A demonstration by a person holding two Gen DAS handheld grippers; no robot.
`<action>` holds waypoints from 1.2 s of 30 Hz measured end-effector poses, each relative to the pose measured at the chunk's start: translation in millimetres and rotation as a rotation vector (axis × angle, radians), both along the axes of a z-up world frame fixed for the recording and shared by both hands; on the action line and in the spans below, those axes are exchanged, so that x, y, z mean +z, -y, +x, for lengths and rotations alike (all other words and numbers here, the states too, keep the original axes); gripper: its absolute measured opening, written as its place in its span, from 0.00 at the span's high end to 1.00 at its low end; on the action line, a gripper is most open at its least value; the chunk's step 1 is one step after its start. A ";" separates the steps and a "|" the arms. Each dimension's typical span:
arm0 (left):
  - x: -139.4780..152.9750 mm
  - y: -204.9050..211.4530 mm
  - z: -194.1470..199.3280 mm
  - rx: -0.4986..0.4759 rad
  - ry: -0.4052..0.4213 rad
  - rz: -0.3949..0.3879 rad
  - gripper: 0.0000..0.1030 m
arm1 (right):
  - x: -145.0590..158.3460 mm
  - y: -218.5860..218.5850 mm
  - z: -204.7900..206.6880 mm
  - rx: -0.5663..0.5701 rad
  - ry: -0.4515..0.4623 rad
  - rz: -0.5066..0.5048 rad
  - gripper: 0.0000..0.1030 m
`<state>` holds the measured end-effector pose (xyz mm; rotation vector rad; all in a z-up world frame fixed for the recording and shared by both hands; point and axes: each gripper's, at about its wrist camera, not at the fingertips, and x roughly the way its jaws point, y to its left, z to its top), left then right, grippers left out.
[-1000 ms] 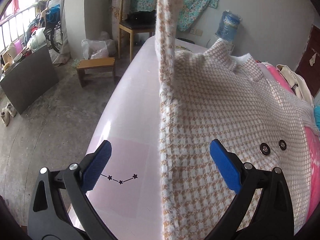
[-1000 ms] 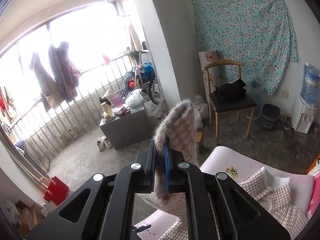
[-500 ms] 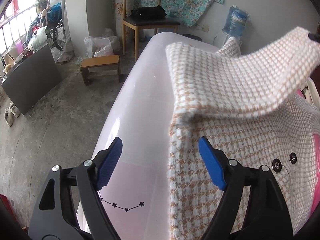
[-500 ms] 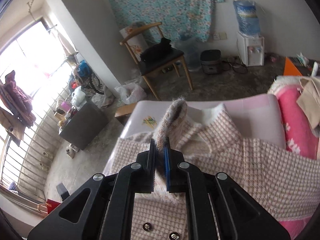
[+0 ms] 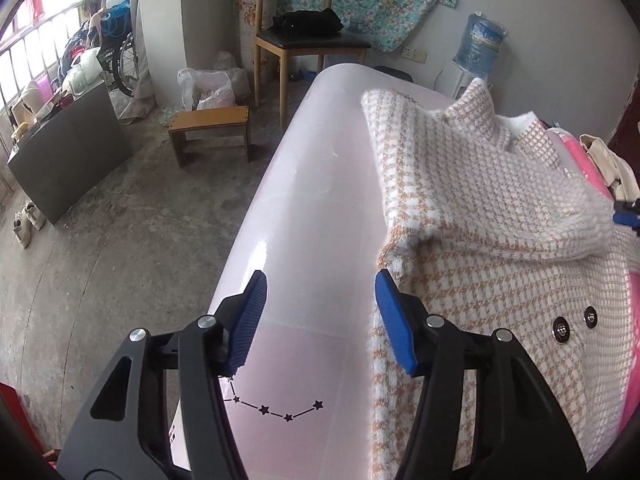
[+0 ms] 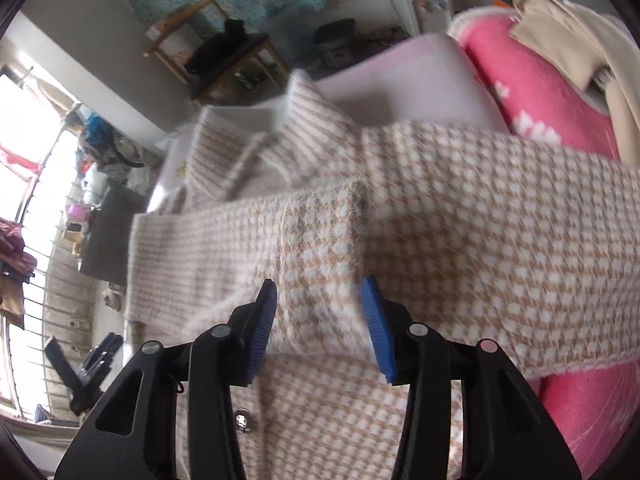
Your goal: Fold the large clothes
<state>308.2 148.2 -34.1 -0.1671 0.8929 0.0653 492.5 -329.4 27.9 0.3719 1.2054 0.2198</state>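
The left gripper (image 5: 320,320) stood about half open with its jaws closing; nothing lay between the blue pads (image 5: 250,320), only bare pink table (image 5: 316,184). Its right-hand pad sat just at the side edge of the coat (image 5: 500,208), and contact could not be confirmed. The right gripper (image 6: 320,320) was also partly open, jaws opening; the end of the sleeve (image 6: 320,240) lay between its pads, which no longer pressed on it. The checked tan-and-white coat lay flat on the table, front up, with two dark buttons (image 5: 560,330) showing near its opening. Its long axis ran along the table, away from the left gripper, with the collar (image 5: 476,100) at the far end, toward the wall and the water bottle (image 5: 482,50). The sleeve was folded across the chest, crosswise to that axis, its cuff end lying toward the side where the pink blanket (image 6: 532,92) was. The left gripper pointed steeply down and forward along the table's near edge, over the printed star line (image 5: 276,414). The right gripper pointed steeply down onto the coat's front from above; its view was motion-blurred. In the left wrist view, only a small blue and black tip of the right gripper showed at the frame's right edge, beside the cuff.
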 end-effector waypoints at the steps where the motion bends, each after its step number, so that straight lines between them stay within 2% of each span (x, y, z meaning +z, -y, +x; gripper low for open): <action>1: 4.9 0.2 -0.6 -0.014 0.008 -0.002 0.48 | -6.9 6.5 -2.7 -0.012 -0.012 -0.004 0.57; 5: 17.3 11.9 17.6 -0.069 0.002 -0.020 0.48 | -19.6 13.7 -3.3 -0.025 -0.012 0.006 0.57; 9: 19.2 16.9 58.5 -0.102 -0.012 -0.143 0.48 | -31.1 5.1 12.2 -0.015 -0.005 0.004 0.57; 12: 8.8 15.7 95.6 -0.073 -0.043 -0.148 0.48 | -41.7 -2.5 24.3 -0.012 -0.015 -0.025 0.57; 14: -1.4 15.8 115.8 -0.059 -0.070 -0.119 0.50 | -49.5 -6.5 26.0 0.002 -0.015 -0.024 0.57; 15: -6.3 15.5 124.3 -0.062 -0.082 -0.115 0.51 | -52.7 -7.9 25.8 0.003 -0.014 -0.021 0.60; 19: -18.9 13.7 146.2 -0.085 -0.097 -0.170 0.66 | -55.4 -12.4 23.4 0.013 0.014 -0.036 0.88; 20: -19.6 13.8 149.0 -0.092 -0.089 -0.187 0.71 | -54.4 -11.8 22.9 0.011 0.019 -0.024 0.90; 23: -20.4 12.8 154.9 -0.105 -0.082 -0.219 0.83 | -43.8 -12.0 19.1 0.009 0.054 -0.002 0.91; 27: -24.7 7.3 153.7 -0.088 -0.073 -0.224 0.87 | -24.5 -11.1 10.3 0.000 0.117 0.025 0.91; 31: -30.4 4.0 153.2 -0.055 -0.067 -0.239 0.87 | -44.8 -17.8 16.7 -0.003 0.077 -0.070 0.91; 32: -30.2 4.6 152.8 -0.049 -0.070 -0.232 0.83 | -51.6 -19.9 19.2 0.008 0.057 -0.100 0.88; 34: -23.0 4.3 148.1 -0.050 -0.061 -0.218 0.83 | -47.0 -22.9 16.8 0.013 0.072 -0.160 0.84; 36: -6.5 5.2 137.4 -0.054 -0.020 -0.156 0.81 | -29.2 -25.6 10.1 0.009 0.113 -0.214 0.79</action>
